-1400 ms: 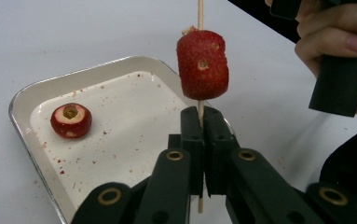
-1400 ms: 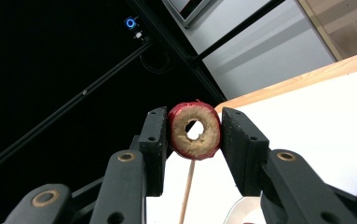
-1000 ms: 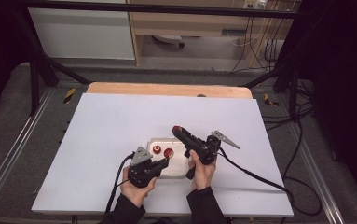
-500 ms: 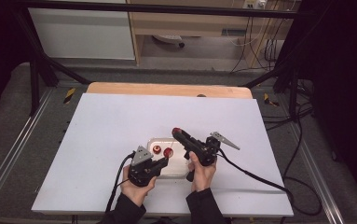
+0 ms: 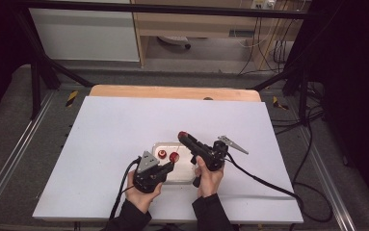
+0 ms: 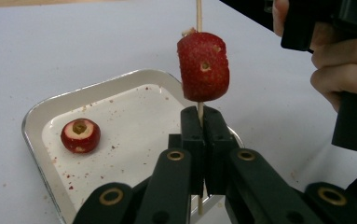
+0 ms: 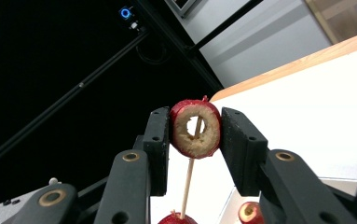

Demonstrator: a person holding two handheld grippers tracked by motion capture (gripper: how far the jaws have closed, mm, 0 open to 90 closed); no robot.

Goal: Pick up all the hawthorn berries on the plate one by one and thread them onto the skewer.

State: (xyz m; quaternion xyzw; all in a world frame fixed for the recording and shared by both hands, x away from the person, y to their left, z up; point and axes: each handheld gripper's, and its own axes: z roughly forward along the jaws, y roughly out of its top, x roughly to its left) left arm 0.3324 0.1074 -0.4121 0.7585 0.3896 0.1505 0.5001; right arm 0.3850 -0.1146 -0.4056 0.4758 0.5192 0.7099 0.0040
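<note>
High view: metal tray [image 5: 184,177] near front edge of white table [image 5: 105,139], one fruit piece [image 5: 162,154] inside.
Left gripper view: left gripper [image 6: 200,122] pinching skewer [image 6: 198,9], strawberry [image 6: 203,66] threaded just above.
Right gripper view: right gripper [image 7: 195,128] clamping cored fruit ring [image 7: 195,128], skewer passing through.

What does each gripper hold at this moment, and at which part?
The left gripper clamps the wooden skewer low on its stick, just below the threaded fruit. The right gripper squeezes a cored red fruit by its two sides.
</note>
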